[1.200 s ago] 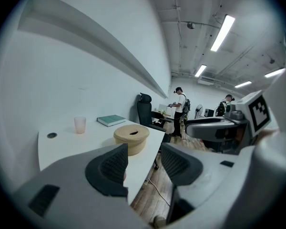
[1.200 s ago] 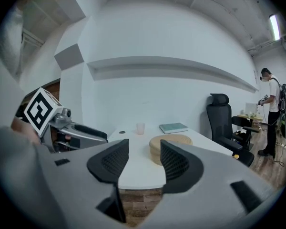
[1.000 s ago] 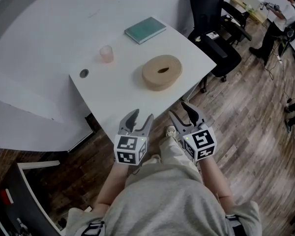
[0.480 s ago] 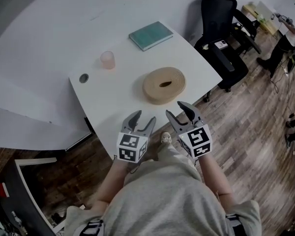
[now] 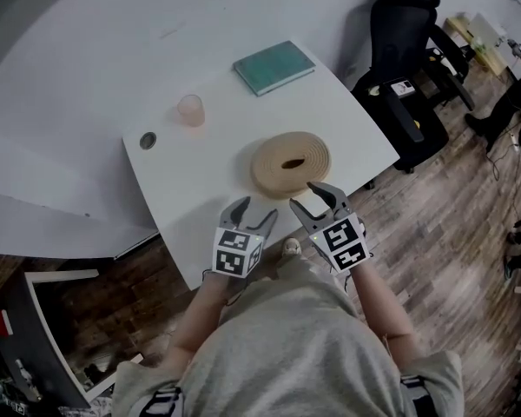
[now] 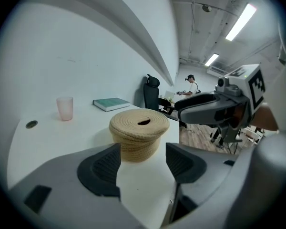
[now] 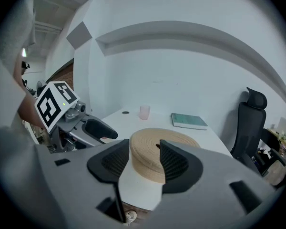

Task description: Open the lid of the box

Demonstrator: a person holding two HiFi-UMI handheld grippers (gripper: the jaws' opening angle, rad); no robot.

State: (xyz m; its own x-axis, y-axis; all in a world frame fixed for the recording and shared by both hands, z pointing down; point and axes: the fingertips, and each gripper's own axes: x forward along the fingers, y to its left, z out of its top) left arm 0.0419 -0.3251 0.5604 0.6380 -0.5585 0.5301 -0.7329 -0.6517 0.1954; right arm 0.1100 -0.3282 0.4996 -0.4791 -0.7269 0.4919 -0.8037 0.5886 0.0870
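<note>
Tools [image 5: 254,211] [image 5: 306,196]: two; woven box [image 5: 288,162]: one

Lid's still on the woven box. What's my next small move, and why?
Probably ease the right gripper forward onto the lid rim: its jaws stand open and empty, just short of the woven box, with the lid still seated.

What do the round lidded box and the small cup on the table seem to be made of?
Round box: coiled rope or cord, probably cotton or jute, matte tan; spiral ridges show on lid and side. Cup: likely translucent pink plastic, possibly glass; it looks see-through.
</note>
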